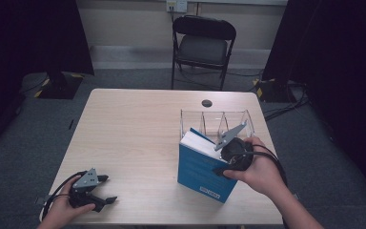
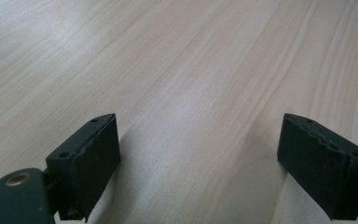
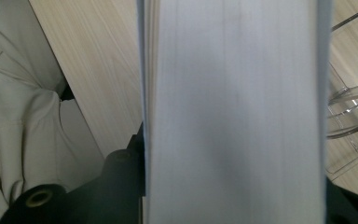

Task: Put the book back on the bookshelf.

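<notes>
- A black folding chair (image 1: 203,47) is parked behind the table (image 1: 128,133).
- Cables (image 1: 286,107) are strewn on the floor at right.

This looks like a recording room or lab set up for filming, not a home. A plain light wood desk (image 1: 133,143) stands alone on grey carpet (image 1: 24,138), with black curtains (image 1: 38,33) hung on both sides. A black folding chair (image 1: 203,47) sits empty beyond the desk against a pale wall that carries a socket plate (image 1: 177,5). Cables (image 1: 286,107) run loose over the floor at the right, near yellow-and-black tape (image 1: 259,91) around a stand's foot.
</notes>
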Motion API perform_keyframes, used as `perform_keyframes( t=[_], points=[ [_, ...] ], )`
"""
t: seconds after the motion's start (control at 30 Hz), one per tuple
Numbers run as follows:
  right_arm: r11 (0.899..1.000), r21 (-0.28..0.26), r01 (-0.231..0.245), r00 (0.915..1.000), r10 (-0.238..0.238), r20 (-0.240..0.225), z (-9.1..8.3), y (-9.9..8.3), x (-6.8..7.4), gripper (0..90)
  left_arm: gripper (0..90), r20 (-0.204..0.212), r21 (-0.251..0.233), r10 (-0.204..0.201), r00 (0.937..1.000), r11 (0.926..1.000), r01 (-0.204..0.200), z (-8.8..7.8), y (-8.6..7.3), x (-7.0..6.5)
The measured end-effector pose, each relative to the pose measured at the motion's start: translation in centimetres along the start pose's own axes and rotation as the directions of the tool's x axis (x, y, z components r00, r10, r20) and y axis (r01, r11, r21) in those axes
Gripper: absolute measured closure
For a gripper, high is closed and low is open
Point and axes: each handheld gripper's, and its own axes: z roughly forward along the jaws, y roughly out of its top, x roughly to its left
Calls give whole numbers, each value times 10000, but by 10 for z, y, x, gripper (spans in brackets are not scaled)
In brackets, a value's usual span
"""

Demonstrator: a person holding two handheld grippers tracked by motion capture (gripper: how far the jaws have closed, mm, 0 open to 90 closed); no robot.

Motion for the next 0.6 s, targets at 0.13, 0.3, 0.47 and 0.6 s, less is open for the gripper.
perform_keyframes(
  t=[0.13, 0.3, 0.47, 0.6],
  points=[
    [9998, -36, -200, 9998, 200, -55, 0, 0, 0, 616, 125, -1, -2, -8, 10000, 10000, 8, 0, 0, 0],
    [9985, -99, -538, 9985, 537, -107, -2, -2, 4, 621, 125, 0, -5, -13, 10000, 10000, 13, 0, 0, 0],
    [9973, 21, -733, 9973, 733, -72, -10, -8, 7, 622, 125, -1, -8, -15, 10000, 10000, 15, 0, 0, 0],
    [9948, -48, -1020, 9946, 1021, 175, -22, -12, 5, 622, 125, -11, 1, -29, 10000, 10000, 29, 0, 0, 0]
  ],
)
